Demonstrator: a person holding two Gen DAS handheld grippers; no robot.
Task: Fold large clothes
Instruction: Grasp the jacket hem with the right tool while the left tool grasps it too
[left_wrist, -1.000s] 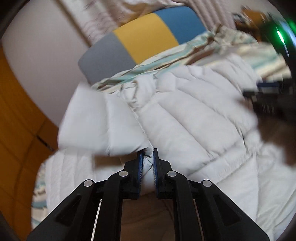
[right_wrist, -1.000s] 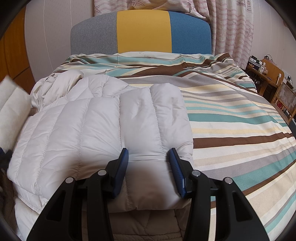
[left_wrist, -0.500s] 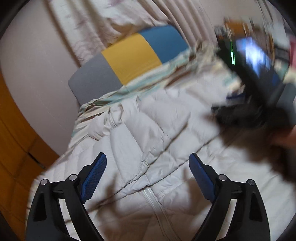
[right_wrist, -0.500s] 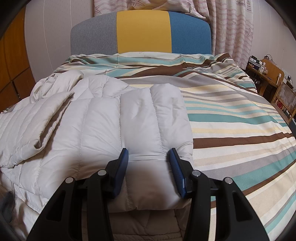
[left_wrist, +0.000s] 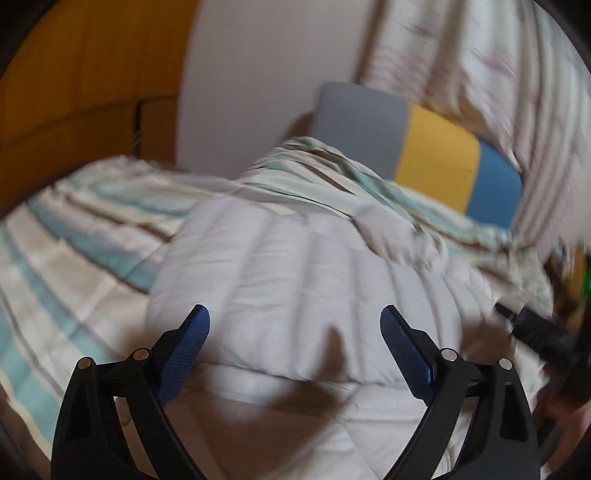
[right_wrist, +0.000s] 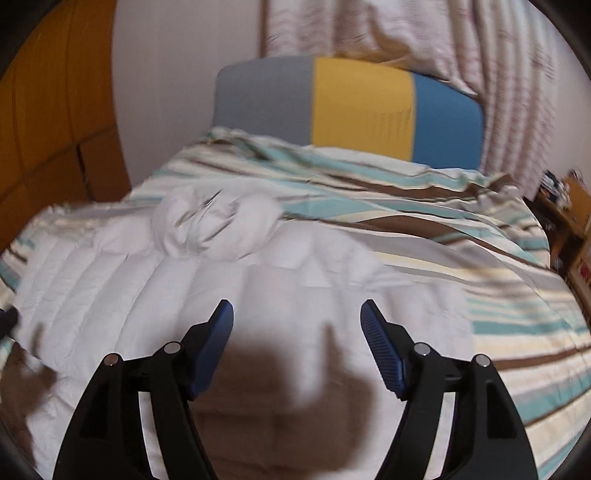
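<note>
A white quilted down jacket (left_wrist: 303, 266) lies folded on the striped bed, its bunched hood (right_wrist: 218, 225) at the far end. My left gripper (left_wrist: 293, 312) hovers over the jacket's near edge. Its jaws are opening wide and nothing is between the blue pads. My right gripper (right_wrist: 296, 306) hangs above the same jacket (right_wrist: 221, 288) near its front edge. Its jaws are also opening, and the pads are clear of the fabric. Both gripper shadows fall on the jacket below. Both views are blurred by motion.
The striped duvet (right_wrist: 480, 258) covers the bed under a grey, yellow and blue headboard (right_wrist: 362, 110). An orange wooden wardrobe (left_wrist: 74, 92) stands at the left, with curtains behind the headboard. A cluttered side table (right_wrist: 569, 206) sits at the bed's right.
My left gripper let go of the jacket flap, opened wide and swung left while rolling level. My right gripper's jaws widened, came off the jacket's edge and rose. The flap now lies flat.
</note>
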